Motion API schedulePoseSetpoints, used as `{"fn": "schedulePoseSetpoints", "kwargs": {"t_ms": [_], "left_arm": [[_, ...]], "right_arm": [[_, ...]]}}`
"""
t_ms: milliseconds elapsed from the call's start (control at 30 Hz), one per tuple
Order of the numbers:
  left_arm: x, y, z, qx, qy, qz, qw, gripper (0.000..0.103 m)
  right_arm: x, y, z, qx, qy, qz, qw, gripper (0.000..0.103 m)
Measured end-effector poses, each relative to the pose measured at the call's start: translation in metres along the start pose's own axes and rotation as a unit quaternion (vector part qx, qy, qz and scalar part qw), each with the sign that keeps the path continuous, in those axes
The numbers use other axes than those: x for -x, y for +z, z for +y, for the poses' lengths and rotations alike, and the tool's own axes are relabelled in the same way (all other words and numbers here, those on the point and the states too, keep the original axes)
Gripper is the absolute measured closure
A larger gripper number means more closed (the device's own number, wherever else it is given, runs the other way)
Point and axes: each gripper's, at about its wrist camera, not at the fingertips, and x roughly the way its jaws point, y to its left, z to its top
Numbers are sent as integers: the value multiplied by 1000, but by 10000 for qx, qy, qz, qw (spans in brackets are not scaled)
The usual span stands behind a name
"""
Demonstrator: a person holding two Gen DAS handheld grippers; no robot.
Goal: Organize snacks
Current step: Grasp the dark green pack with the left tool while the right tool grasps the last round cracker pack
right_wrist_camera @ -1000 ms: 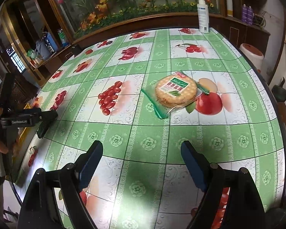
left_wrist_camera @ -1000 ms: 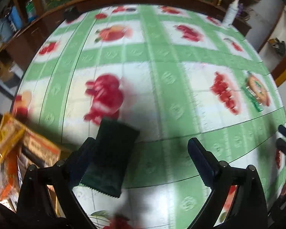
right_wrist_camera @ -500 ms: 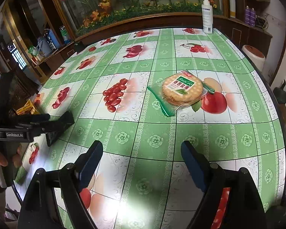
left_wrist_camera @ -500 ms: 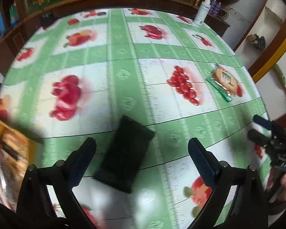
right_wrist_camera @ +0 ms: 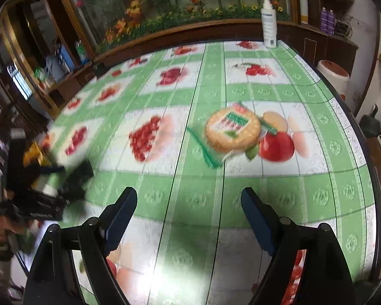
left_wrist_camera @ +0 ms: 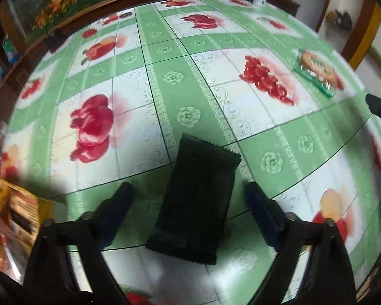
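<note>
The dark green snack packet (left_wrist_camera: pixel 195 200) serves as the landmark: it lies flat on the fruit-print tablecloth (left_wrist_camera: pixel 172 76), its long axis running away from the camera, and the left gripper (left_wrist_camera: pixel 188 198) hangs right over it with one finger on each long side. The jaws have just been closing in, yet a strip of cloth shows between each pad and the packet's edges, so nothing is clamped; this looks like a gripper lined up to pinch the packet across its narrow width, the sensible way to take a thin pouch. Just to the left of the packet, at the table's edge, sits the orange snack box (left_wrist_camera: pixel 10 218) with wrappers in it, likely the collecting place, which would explain why the packet is being dealt with so near it. Well to the right of the packet, the right gripper (right_wrist_camera: pixel 188 213) is held above bare cloth with its jaws spread and nothing between them, apparently waiting its turn. Farther out from the packet, beyond that gripper, the round cracker pack (right_wrist_camera: pixel 232 129) in its green-trimmed wrapper lies alone on a printed apple, probably the next item to gather. Farthest from the packet, a white spray bottle (right_wrist_camera: pixel 268 23) stands upright at the back rim of the table.
</note>
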Motion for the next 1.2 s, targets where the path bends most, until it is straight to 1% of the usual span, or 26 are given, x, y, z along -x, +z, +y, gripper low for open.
{"fn": "schedulePoseSetpoints", "kwargs": {"t_ms": [33, 67, 100, 133, 167, 200, 267, 300, 333, 367, 400, 433, 500, 567, 667, 767, 833, 900, 933, 1000, 1033, 1100, 1167, 1200], "left_arm": [[0, 0, -1, -43, 23, -43, 10000, 21], [1, -1, -2, -90, -20, -83, 9999, 26], [4, -2, -6, -120, -34, -105, 9999, 29], [5, -3, -7, -154, -54, -127, 9998, 35], [6, -3, -9, -192, -66, -138, 9997, 38], [7, -4, -11, -224, -80, -151, 9996, 39], [7, -4, -10, -200, -100, -166, 9996, 39], [7, -3, -10, -203, -98, -171, 9996, 39], [7, -3, -10, -192, -99, -177, 9996, 39], [7, -3, -10, -169, -102, -180, 9996, 39], [7, -3, -10, -147, -104, -181, 9997, 39], [6, -2, -10, -133, -104, -183, 9997, 39], [6, -2, -10, -114, -94, -186, 9997, 37], [5, -2, -13, -138, -141, -187, 9996, 31], [5, -3, -15, -118, -127, -198, 9997, 27], [4, -2, -16, -109, -134, -178, 9997, 25], [4, -2, -15, -71, -92, -152, 9998, 25], [4, -1, -12, 12, -52, -135, 9999, 25], [3, -1, -10, 39, -35, -138, 9999, 25], [3, -1, -7, 50, 11, -144, 9999, 23], [2, 0, -5, 71, 31, -132, 9999, 21], [0, 1, -1, 135, 71, -154, 9998, 19], [0, -1, -2, 66, 43, -198, 9998, 20], [1, -2, -2, 9, 4, -217, 9998, 23]], "right_arm": [[-1, 6, -4, -78, -67, -42, 9999, 19], [-4, 13, -7, -74, -157, -65, 9998, 19], [-7, 19, -9, -25, -250, -83, 9996, 19], [-12, 26, -10, 58, -350, -80, 9993, 19], [-19, 33, -10, 171, -444, -13, 9989, 19], [-26, 39, -10, 295, -561, 63, 9980, 19], [-41, 50, -11, 351, -827, 176, 9958, 19], [-47, 54, -14, 231, -909, 245, 9953, 18], [-54, 56, -19, -21, -924, 329, 9952, 14], [-59, 58, -24, -283, -848, 400, 9952, 13], [-63, 57, -27, -487, -797, 478, 9945, 9], [-69, 57, -31, -706, -822, 580, 9924, 0], [-77, 58, -34, -1047, -913, 626, 9883, 0], [-86, 60, -31, -1217, -871, 620, 9868, 0], [-102, 68, -19, -1002, -1105, 679, 9865, 0], [-120, 79, -5, -558, -1367, 775, 9860, 0], [-128, 81, 4, -297, -1434, 840, 9856, 0], [-131, 76, 15, 117, -1497, 870, 9848, 1], [-130, 73, 16, 212, -1494, 851, 9849, 1], [-124, 69, 14, 179, -1493, 749, 9858, 1], [-119, 66, 9, 106, -1486, 694, 9864, 1], [-116, 62, 3, 23, -1288, 670, 9894, 0], [-115, 58, 5, 255, -1302, 643, 9891, 3], [-113, 56, 8, 391, -1253, 663, 9891, 7]]}}
